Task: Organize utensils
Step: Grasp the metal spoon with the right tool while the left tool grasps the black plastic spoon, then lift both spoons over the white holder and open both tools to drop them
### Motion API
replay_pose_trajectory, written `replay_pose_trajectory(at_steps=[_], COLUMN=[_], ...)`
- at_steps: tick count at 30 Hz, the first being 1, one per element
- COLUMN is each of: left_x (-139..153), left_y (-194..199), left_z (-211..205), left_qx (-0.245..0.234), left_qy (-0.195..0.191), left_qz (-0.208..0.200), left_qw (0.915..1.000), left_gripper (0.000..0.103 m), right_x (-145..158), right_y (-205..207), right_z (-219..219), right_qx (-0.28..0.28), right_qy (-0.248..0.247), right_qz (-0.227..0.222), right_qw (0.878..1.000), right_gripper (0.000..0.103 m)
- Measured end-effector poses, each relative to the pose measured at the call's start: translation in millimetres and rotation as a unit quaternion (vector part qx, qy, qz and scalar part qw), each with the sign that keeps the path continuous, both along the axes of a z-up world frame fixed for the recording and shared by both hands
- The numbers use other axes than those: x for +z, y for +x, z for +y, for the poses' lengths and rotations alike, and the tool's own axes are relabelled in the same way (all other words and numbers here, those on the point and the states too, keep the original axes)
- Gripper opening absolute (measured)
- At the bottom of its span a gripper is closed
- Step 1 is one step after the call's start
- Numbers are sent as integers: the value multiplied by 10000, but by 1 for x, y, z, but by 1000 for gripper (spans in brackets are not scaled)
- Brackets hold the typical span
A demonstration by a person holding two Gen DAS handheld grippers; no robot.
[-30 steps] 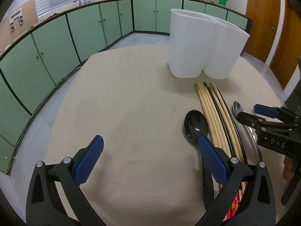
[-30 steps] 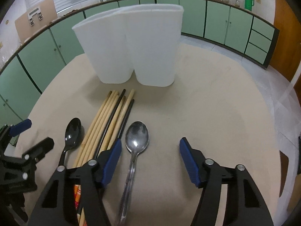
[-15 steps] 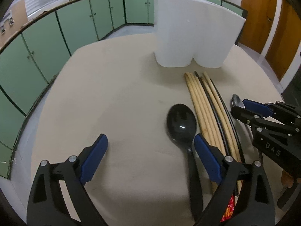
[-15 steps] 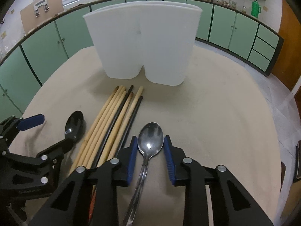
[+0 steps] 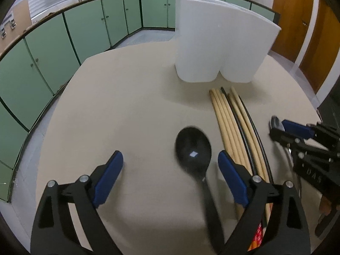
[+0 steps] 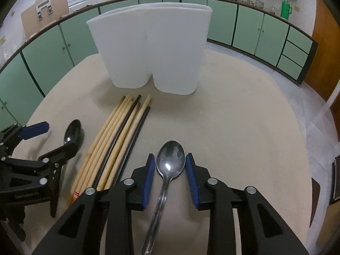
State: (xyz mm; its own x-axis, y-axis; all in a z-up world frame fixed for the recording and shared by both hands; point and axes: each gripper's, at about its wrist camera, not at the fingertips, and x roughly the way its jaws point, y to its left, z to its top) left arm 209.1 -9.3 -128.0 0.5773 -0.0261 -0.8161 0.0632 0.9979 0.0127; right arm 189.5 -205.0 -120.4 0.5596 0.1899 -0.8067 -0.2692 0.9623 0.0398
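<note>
A metal spoon (image 6: pixel 170 161) lies on the beige table, its bowl between the pads of my right gripper (image 6: pixel 170 174), which is shut on it. A black spoon (image 5: pixel 193 150) lies between the fingers of my open left gripper (image 5: pixel 170 172), nearer the right finger. Several wooden and black chopsticks (image 5: pixel 231 123) lie side by side between the two spoons; they also show in the right wrist view (image 6: pixel 119 140). A white two-compartment holder (image 6: pixel 153 53) stands upright behind them, and shows in the left wrist view (image 5: pixel 218 42).
The round beige table (image 5: pixel 127 106) drops off at its edges to a tiled floor. Green cabinets (image 5: pixel 63 42) run along the walls. My right gripper shows at the right of the left wrist view (image 5: pixel 297 136).
My right gripper moved forward over the metal spoon and closed on its bowl. My left gripper shifted so that the black spoon now lies between its open fingers.
</note>
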Motion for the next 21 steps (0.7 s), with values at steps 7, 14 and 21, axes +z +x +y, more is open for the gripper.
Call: replay_pose_trajectory(at_steps=[7, 14, 21], left_x=[-8, -7, 0], left_y=[21, 19, 19], left_z=[1, 4, 2], left_qx=[126, 130, -227], left_qy=[167, 6, -388], left_qz=[274, 169, 10], left_qw=[9994, 9998, 9990], left_gripper=[87, 60, 35], right_x=[-1, -2, 11], right_y=[13, 13, 6], right_z=[1, -2, -13], right_qx=[-9, -90, -83], right_qy=[91, 116, 452], right_qz=[129, 180, -67], right_qw=[9999, 9997, 9989], right_gripper=[39, 29, 28])
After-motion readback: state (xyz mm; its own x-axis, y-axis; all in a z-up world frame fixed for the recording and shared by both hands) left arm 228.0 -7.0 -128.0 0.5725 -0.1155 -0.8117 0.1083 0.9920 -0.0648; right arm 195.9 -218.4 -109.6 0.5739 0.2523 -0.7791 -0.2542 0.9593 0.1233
